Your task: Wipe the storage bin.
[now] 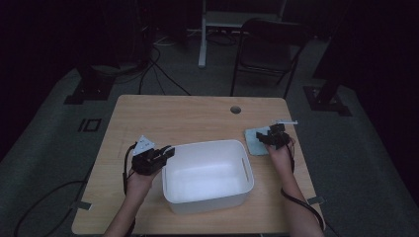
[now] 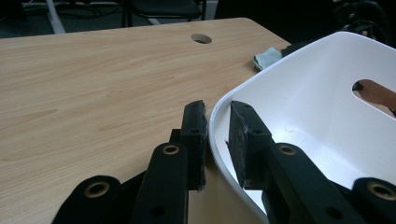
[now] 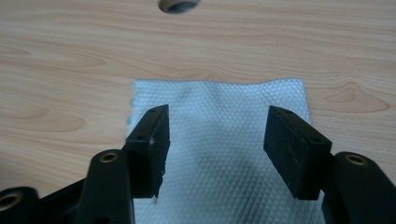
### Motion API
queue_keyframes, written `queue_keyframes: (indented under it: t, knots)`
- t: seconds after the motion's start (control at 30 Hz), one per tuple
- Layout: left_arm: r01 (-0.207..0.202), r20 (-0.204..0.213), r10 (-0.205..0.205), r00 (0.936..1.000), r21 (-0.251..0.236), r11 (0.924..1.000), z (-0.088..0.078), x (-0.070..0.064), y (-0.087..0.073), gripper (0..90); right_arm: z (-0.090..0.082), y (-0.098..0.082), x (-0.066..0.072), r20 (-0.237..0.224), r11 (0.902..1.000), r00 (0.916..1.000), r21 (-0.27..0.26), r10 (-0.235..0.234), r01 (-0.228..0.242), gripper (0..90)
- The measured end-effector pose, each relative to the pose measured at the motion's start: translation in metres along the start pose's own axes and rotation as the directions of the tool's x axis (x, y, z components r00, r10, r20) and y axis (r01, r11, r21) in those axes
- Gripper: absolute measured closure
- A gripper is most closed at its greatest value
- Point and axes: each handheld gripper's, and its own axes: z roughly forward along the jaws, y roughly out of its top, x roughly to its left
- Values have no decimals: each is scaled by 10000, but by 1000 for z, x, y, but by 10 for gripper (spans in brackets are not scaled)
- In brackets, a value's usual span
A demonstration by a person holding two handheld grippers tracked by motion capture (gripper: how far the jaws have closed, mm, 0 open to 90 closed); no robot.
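Observation:
A white plastic tub (image 1: 207,144) with a slot handle stands in the middle of the wooden table (image 1: 173,118). My left gripper (image 1: 165,152) is at its left rim. In the left gripper view the left gripper (image 2: 218,107) straddles the tub (image 2: 317,93) wall, one pad outside and one inside, shut on the rim. A light blue quilted cloth (image 1: 253,140) lies flat to the right of the tub. My right gripper (image 1: 272,134) hovers low over it. In the right gripper view the right gripper (image 3: 219,114) stands open above the cloth (image 3: 215,93), with nothing pinched.
A round cable hole (image 1: 235,109) is in the table's far right part. A thin pale object (image 1: 286,121) lies near the right edge, just beyond the cloth. A folding chair (image 1: 267,49) stands on the floor past the table. The tub's inside looks bare.

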Motion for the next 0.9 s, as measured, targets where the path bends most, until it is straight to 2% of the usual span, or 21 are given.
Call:
queue_keyframes:
  t: [0.1,0.2,0.23,0.37,0.5,0.57,0.6,0.9]
  knots:
    - [7,27,-7,10000,6,10000,0,0,0,761,9,-1,-1,385,9997,9992,215,-103,95,374]
    - [0,33,-1,10000,8,10000,0,0,0,761,13,-2,-2,614,9999,9981,172,-21,11,349]
    - [12,32,-12,10000,6,10000,0,0,0,760,17,-3,-4,687,9996,9975,214,149,-164,312]
    - [26,31,-26,10000,3,10000,0,0,0,760,24,-5,-2,1106,9992,9938,393,-71,27,286]
    - [10,46,-10,10000,1,10000,0,1,0,760,27,-7,1,1209,9991,9925,398,-166,119,246]
    - [16,45,-16,10000,0,10000,0,1,0,760,29,-10,5,1307,9977,9896,391,-595,548,200]
    - [26,45,-26,10000,-7,10000,0,1,0,760,30,-11,6,1312,9978,9895,365,-603,560,185]
    - [83,42,-82,10000,-17,10000,1,0,0,760,31,-6,6,1147,9940,9894,743,-886,804,197]
